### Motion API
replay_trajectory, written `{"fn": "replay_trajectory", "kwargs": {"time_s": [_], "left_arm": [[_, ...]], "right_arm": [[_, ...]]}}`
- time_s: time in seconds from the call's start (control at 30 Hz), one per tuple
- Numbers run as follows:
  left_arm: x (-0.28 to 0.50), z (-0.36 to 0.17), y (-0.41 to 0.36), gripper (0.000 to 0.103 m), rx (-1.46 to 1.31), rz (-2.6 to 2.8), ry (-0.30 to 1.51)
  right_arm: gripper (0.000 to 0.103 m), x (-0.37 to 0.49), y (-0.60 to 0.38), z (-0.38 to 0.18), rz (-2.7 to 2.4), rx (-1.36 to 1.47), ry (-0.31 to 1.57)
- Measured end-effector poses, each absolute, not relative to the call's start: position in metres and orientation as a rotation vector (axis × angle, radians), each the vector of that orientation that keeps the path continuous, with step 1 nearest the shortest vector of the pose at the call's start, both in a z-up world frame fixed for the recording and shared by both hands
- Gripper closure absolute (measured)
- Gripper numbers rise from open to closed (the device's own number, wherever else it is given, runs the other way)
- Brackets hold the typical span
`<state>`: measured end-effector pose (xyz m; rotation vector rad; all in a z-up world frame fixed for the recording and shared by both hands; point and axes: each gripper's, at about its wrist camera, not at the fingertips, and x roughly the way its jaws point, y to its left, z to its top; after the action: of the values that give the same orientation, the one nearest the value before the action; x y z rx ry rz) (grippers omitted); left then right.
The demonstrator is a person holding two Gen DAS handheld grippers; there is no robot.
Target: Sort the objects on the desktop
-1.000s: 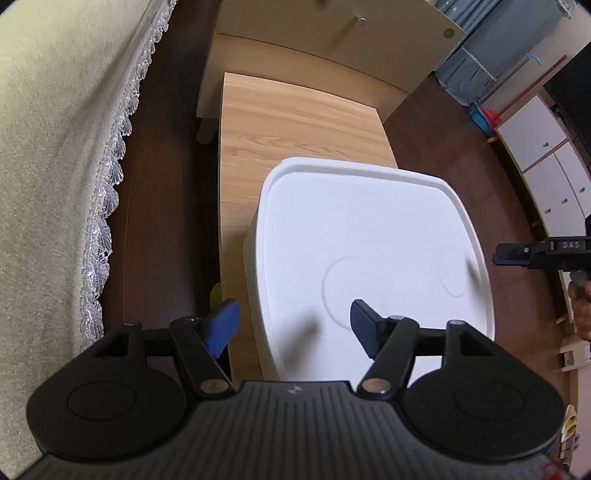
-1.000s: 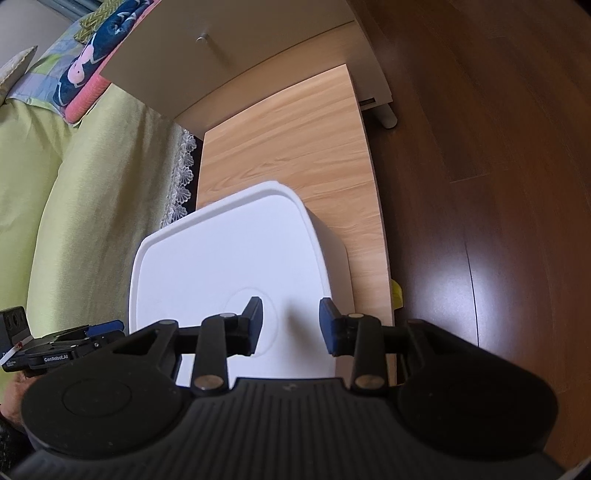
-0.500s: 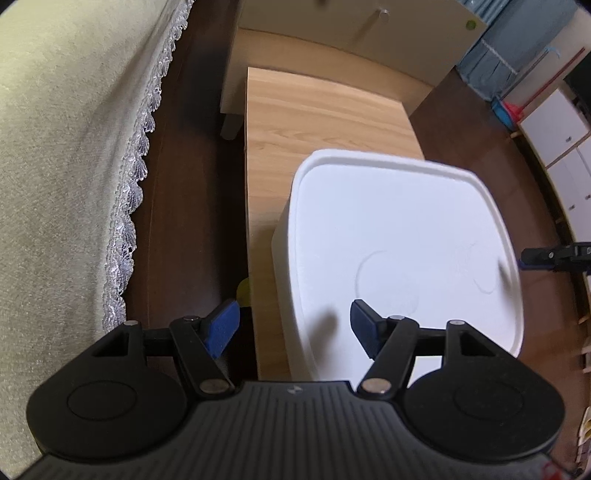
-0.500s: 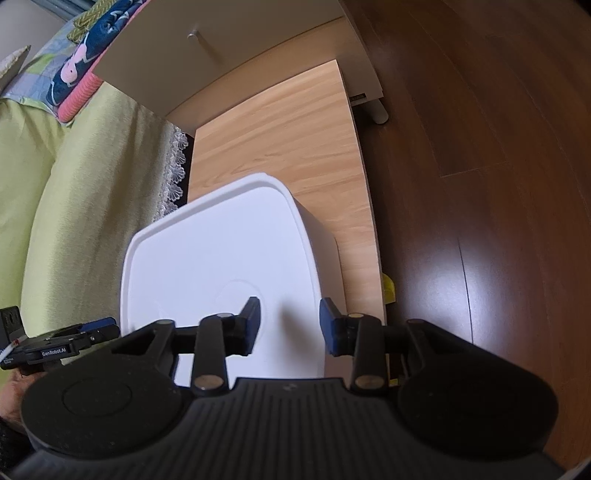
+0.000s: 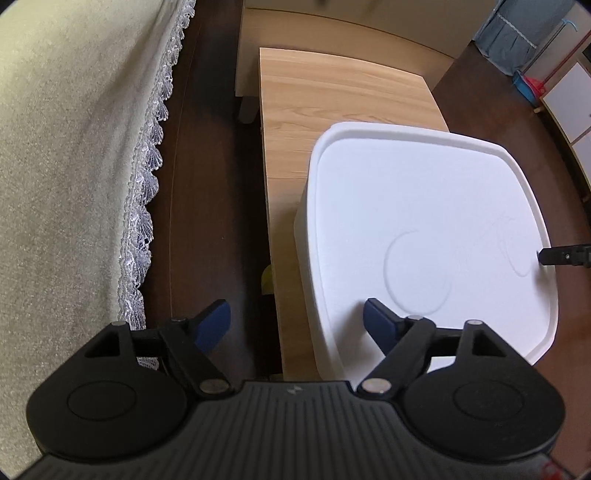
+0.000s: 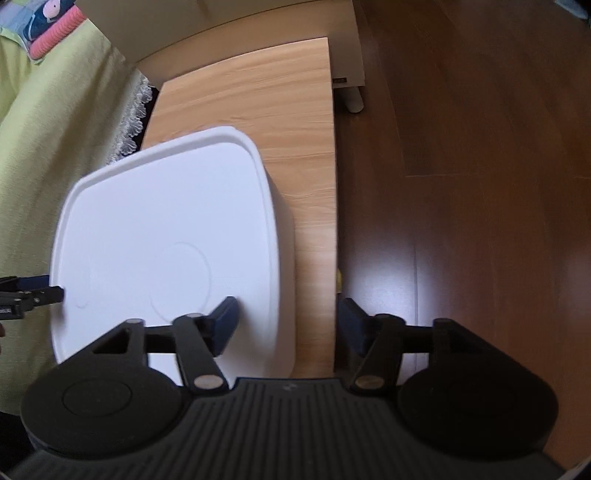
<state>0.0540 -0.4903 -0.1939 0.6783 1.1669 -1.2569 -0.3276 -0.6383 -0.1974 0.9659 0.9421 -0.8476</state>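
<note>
A white lidded storage box stands on the near end of a light wooden table; it also shows in the right wrist view. My left gripper is open and empty, straddling the box's left edge from above. My right gripper is open and empty, straddling the box's right edge. Each gripper's tip shows at the edge of the other's view: the right one, the left one. What is inside the box is hidden.
A green sofa with lace trim runs along the table's left. A beige cabinet stands beyond the far end. Dark wood floor lies to the right. A small yellow object sits below the table edge.
Both grippers have shifted outward toward the box's sides. The right gripper's jaws have opened much wider. The box has not moved.
</note>
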Motion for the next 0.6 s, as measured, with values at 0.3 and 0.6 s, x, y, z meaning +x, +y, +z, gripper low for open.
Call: {"fn": "replay_trajectory", "kwargs": {"time_s": [0.3, 0.6], "left_arm": [[0.033, -0.174, -0.490, 0.026, 0.750, -1.281, 1.116], [-0.018, -0.120, -0.469, 0.012, 0.810, -1.339, 1.069]], "right_arm": [[0.037, -0.328, -0.630, -0.186, -0.848, 0.942, 0.917], [0.015, -0.311, -0.595, -0.137, -0.853, 0.870, 0.901]]}}
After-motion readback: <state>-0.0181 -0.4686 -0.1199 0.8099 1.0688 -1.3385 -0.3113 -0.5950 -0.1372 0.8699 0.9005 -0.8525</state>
